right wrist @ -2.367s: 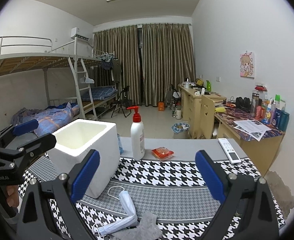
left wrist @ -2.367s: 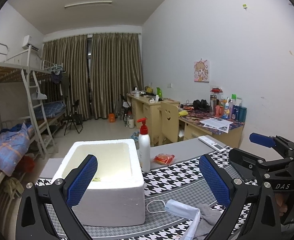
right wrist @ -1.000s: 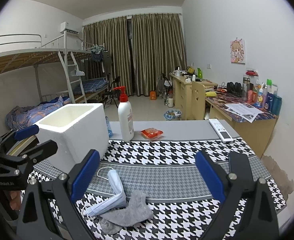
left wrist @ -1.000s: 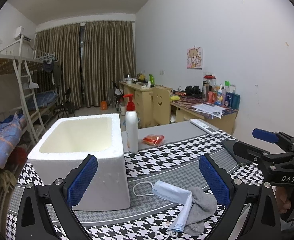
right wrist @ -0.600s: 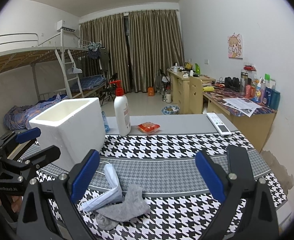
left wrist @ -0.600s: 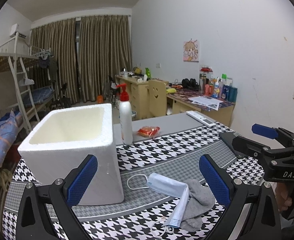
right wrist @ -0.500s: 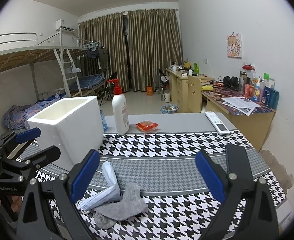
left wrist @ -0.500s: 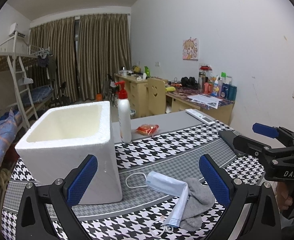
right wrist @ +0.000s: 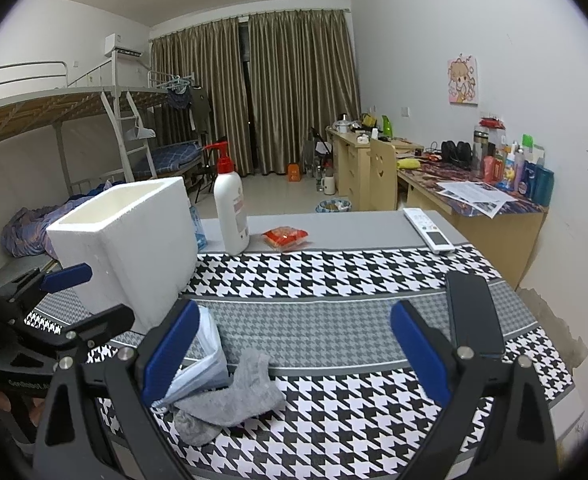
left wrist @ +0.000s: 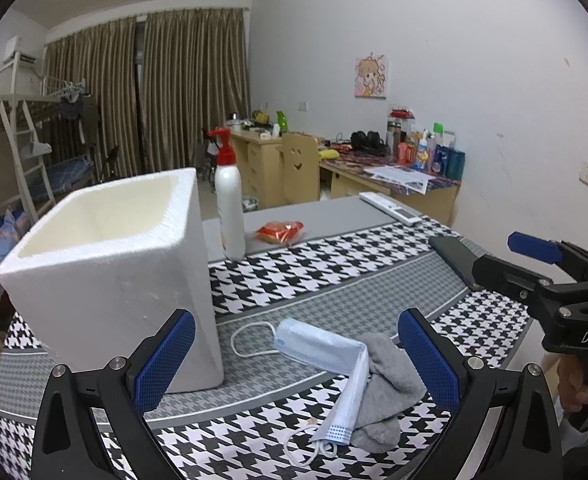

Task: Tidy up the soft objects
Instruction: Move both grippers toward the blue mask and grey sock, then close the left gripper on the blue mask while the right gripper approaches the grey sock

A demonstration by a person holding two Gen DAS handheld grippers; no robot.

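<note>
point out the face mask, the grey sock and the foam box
face mask (left wrist: 318, 346), left wrist view, middle of the pleated blue panel
grey sock (right wrist: 238, 394), right wrist view, middle of the crumpled fabric
foam box (left wrist: 110, 300), left wrist view, front wall

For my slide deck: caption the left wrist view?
Open left claw above a blue face mask draped on a grey sock, beside a white foam box.

White walls (right wrist: 434, 20), drawn curtains (right wrist: 278, 92), bunk bed (right wrist: 54, 112).

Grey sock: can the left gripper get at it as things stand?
Probably yes. The left gripper is open and the sock lies between its fingers' line, though the mask drapes over part of it.
</note>
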